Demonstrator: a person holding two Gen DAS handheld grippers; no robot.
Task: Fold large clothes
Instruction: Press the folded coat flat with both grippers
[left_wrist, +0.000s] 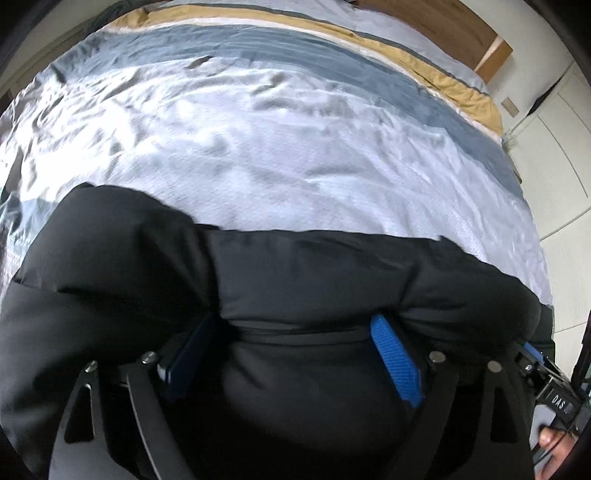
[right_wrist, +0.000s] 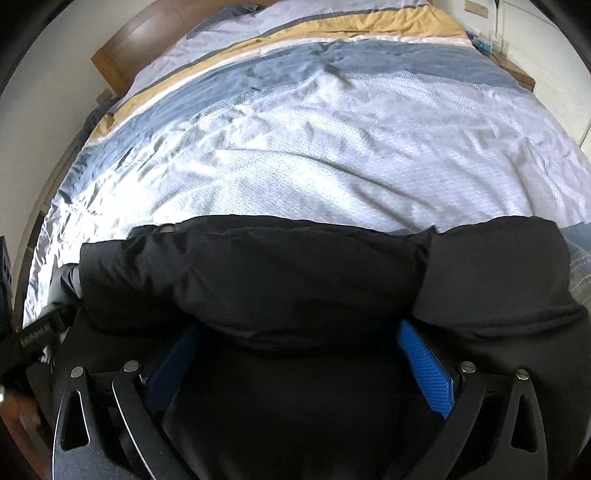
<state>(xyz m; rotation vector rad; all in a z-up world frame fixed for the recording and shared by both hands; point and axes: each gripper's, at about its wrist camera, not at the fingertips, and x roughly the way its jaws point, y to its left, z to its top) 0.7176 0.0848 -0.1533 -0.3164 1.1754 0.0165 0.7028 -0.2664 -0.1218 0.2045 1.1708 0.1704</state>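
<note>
A large black padded jacket (left_wrist: 295, 280) lies bunched on the bed at its near edge; it also fills the lower half of the right wrist view (right_wrist: 295, 280). My left gripper (left_wrist: 291, 325) has its blue fingers (left_wrist: 395, 362) spread wide with thick jacket fabric pressed between them; the fingertips are buried under a fold. My right gripper (right_wrist: 299, 332) stands the same way, blue fingers (right_wrist: 424, 369) wide apart around a bulge of the jacket, tips hidden by the fold. The other gripper shows at the right edge of the left wrist view (left_wrist: 554, 391).
The bed carries a pale grey-white quilt (left_wrist: 258, 147) with blue-grey and mustard bands (right_wrist: 332, 26) toward the wooden headboard (right_wrist: 147, 33). White walls and cupboards (left_wrist: 561, 147) stand to the right of the bed.
</note>
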